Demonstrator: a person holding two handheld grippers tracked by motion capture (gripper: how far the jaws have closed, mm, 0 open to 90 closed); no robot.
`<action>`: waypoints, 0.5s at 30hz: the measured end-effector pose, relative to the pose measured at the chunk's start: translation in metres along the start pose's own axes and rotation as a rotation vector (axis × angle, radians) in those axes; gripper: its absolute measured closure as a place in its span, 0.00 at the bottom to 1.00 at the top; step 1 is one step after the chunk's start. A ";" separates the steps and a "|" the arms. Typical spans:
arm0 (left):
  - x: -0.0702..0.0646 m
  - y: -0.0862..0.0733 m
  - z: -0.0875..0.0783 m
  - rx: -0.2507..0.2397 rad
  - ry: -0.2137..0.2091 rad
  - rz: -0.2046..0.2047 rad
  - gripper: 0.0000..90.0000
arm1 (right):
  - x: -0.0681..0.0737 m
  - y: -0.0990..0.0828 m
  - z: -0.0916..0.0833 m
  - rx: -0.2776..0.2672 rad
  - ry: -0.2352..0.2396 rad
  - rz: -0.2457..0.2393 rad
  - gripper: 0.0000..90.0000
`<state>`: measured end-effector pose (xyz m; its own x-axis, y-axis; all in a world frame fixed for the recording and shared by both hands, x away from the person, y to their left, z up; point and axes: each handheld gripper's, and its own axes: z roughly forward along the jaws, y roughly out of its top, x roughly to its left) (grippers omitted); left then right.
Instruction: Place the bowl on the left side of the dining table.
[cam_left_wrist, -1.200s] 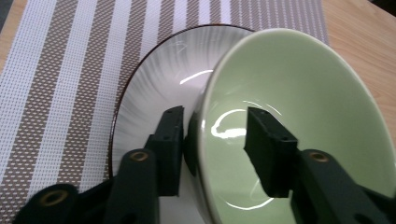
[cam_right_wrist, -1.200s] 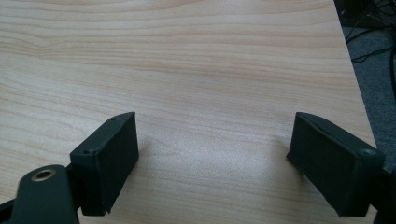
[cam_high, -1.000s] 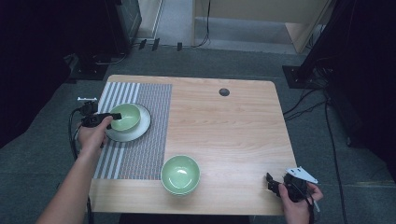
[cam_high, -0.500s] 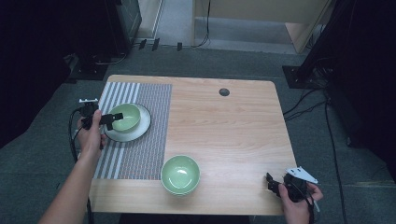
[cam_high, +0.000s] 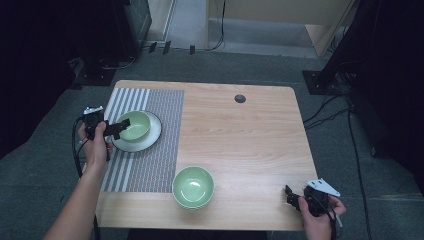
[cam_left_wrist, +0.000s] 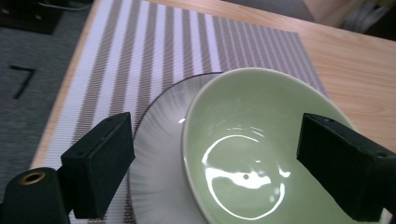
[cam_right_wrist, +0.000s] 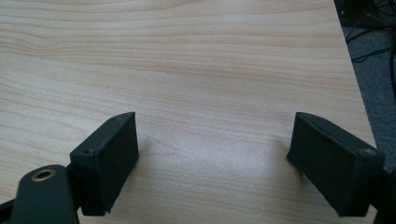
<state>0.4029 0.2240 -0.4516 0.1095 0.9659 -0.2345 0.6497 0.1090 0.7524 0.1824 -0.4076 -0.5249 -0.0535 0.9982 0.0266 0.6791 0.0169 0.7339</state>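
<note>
My left gripper (cam_high: 119, 127) had backed off the glossy green ceramic bowl (cam_high: 134, 125), jaws spread empty, bowl seated on the white ribbed plate (cam_high: 150, 140).

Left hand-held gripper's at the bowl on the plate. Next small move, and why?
Probably ease the left hand-held gripper forward and down so one jaw goes inside the green bowl and one outside its near rim, then close. Its jaws are open with nothing between them, and the bowl sits on the white plate right ahead. The right hand-held gripper hangs open over bare table.
</note>
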 end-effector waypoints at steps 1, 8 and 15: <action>0.000 0.000 0.000 0.000 0.000 0.000 0.12 | 0.000 0.000 0.000 0.000 0.000 0.000 0.17; 0.002 -0.008 -0.005 -0.086 0.026 0.003 0.11 | 0.000 0.000 0.000 0.000 0.000 0.000 0.17; 0.004 -0.013 -0.014 -0.149 0.026 -0.001 0.11 | 0.000 0.000 0.000 0.000 0.000 -0.001 0.17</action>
<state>0.3842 0.2299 -0.4540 0.0881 0.9713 -0.2212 0.5309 0.1421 0.8355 0.1824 -0.4076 -0.5249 -0.0540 0.9982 0.0261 0.6791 0.0175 0.7338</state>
